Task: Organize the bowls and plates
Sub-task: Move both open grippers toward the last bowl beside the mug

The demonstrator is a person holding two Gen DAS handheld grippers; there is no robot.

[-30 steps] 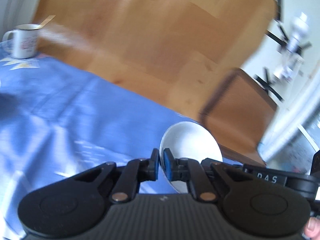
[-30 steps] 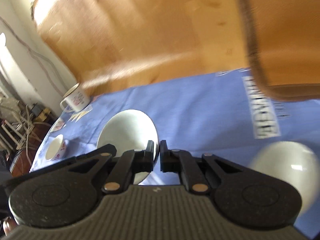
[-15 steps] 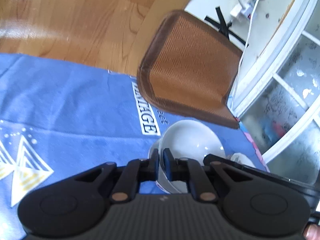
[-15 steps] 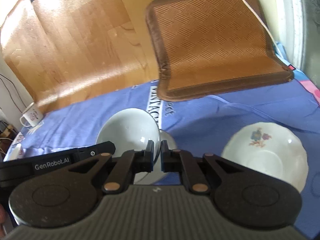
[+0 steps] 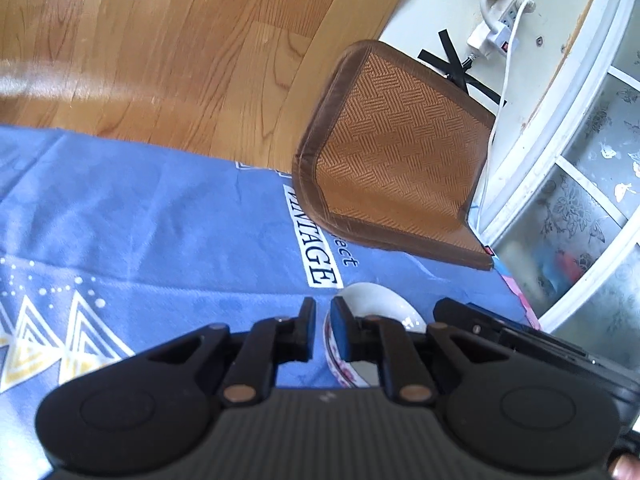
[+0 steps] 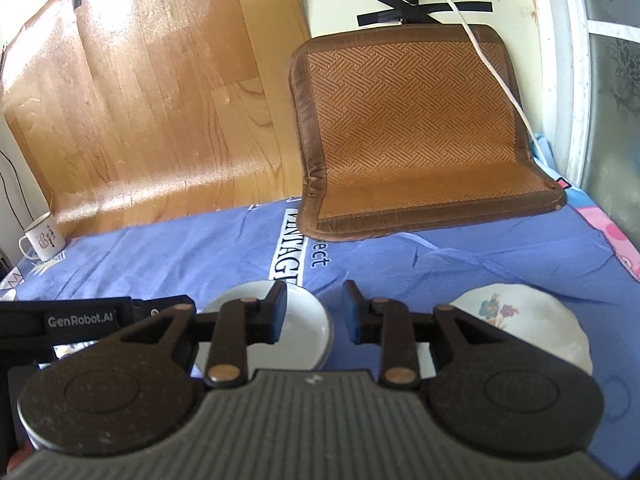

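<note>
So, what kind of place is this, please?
Probably a room in a home: a blue cloth spread over a surface, a woven mat against the wall, a mug, and a flowered plate.

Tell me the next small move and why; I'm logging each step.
Probably open the left hand-held gripper: the bowl looks set down on the cloth, the right hand-held gripper has just been opening off its rim, yet the left pinches it.

A blue cloth (image 6: 168, 248) (printed) carries white bowl (image 6: 308, 320), flowered plate (image 6: 532, 320), mug (image 6: 42, 238), woven mat (image 6: 420, 132).
</note>
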